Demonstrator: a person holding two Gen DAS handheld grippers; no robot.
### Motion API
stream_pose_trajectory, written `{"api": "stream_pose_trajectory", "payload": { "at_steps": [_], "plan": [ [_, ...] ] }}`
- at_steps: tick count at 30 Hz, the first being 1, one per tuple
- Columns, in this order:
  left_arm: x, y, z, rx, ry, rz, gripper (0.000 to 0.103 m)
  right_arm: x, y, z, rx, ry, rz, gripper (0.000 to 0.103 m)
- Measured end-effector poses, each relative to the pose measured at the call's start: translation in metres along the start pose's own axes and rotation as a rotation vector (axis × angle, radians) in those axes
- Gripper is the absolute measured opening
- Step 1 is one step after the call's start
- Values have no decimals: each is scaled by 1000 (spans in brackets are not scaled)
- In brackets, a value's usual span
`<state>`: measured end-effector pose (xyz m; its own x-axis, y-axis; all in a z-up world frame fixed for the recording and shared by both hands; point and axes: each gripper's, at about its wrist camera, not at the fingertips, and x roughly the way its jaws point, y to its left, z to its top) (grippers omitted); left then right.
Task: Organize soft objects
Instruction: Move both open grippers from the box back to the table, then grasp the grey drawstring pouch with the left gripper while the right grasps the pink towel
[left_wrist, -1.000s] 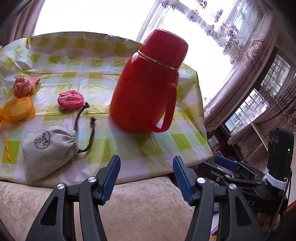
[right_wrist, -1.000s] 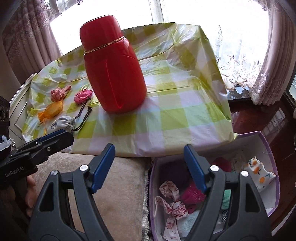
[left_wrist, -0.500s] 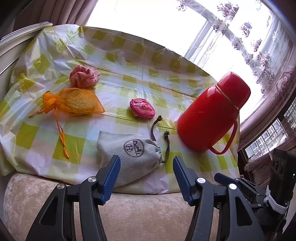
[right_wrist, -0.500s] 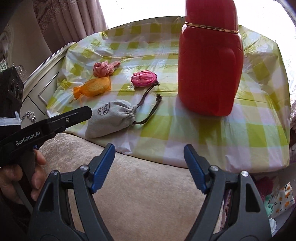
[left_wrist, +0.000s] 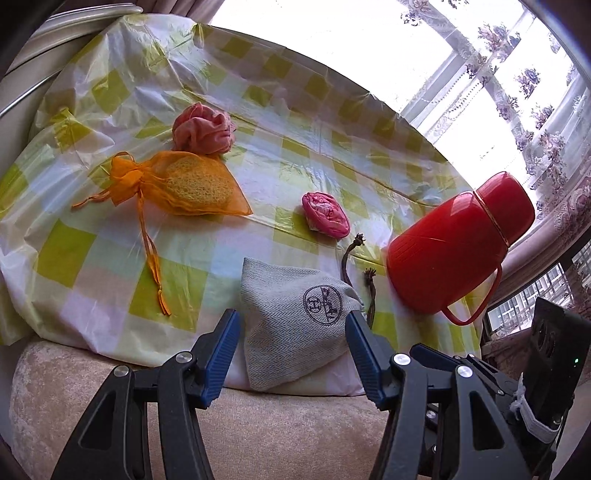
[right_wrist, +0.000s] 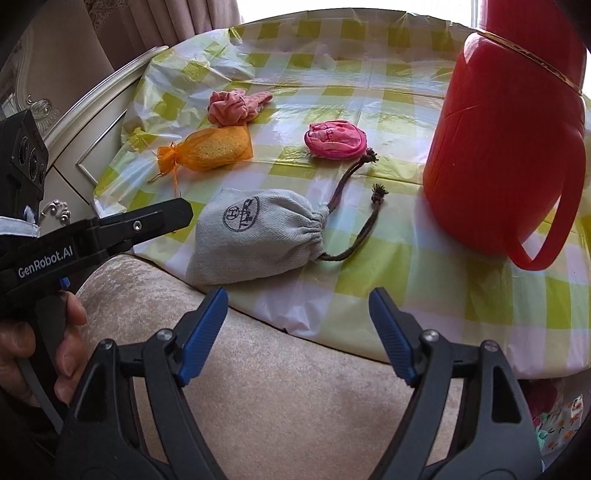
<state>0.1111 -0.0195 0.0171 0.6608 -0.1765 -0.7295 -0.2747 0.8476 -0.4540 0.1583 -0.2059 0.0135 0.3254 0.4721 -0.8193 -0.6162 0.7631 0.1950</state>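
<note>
Nearest to both cameras, a beige velvety cushion (right_wrist: 295, 387) is seen beneath the two sets of black tongs with blue ribbed pads. The left gripper (left_wrist: 291, 354) is held partly open, its jaws framing the near end of a grey herringbone drawstring pouch stamped with a round dark logo (left_wrist: 291, 325); whether the pads touch the fabric cannot be told, and nothing is seen to be clamped. The right gripper (right_wrist: 297, 336) is held wide over the cushion with nothing between its pads, and its jaws have just been opening a little further. In the right wrist view the left tool is seen gripped by a hand (right_wrist: 33, 354) at the lower left. The pouch lies at the near edge of a yellow-green and white checked plastic tablecloth (left_wrist: 177, 280), its brown cords trailing towards a red plastic thermos jug with a gold band and a handle (left_wrist: 458, 254), which stands just beside it on the right. Beyond the pouch a small folded bright pink cloth bundle (left_wrist: 325, 214) is set; further left an orange mesh drawstring sachet with a yellow filling (left_wrist: 184, 184) lies, and just behind it a crumpled salmon-pink fabric piece (left_wrist: 203, 129). Farthest off, flowered lace curtains (left_wrist: 517, 81) are seen at a bright window.
</note>
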Motion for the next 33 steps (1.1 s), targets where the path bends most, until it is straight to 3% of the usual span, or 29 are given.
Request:
{"api": "stream_pose_trajectory", "payload": {
  "at_steps": [2, 11, 15, 17, 23, 26, 28, 31, 33],
  "plan": [
    [3, 1, 0, -4, 13, -1, 60, 6, 5, 5, -11, 10, 2, 82],
    [28, -2, 13, 32, 102, -3, 80, 6, -8, 31, -11, -7, -82, 83],
    [23, -5, 36, 198, 87, 22, 84, 2, -6, 46, -72, -17, -115, 83],
    [25, -6, 39, 303, 114, -5, 84, -2, -6, 54, -82, -34, -113, 83],
    [48, -33, 19, 567, 225, -68, 84, -3, -14, 98, -122, -71, -124, 86],
    [59, -49, 13, 684, 237, -49, 85, 7, -13, 127, -143, -79, -94, 86],
    [68, -51, 12, 715, 255, -36, 84, 16, -12, 145, -144, -74, -44, 86],
    [83, -50, 10, 732, 312, -55, 84, 31, -8, 168, -176, -78, -34, 88],
    [93, -47, 8, 734, 332, -22, 68, 41, -5, 180, -190, -78, -27, 88]
  ]
}}
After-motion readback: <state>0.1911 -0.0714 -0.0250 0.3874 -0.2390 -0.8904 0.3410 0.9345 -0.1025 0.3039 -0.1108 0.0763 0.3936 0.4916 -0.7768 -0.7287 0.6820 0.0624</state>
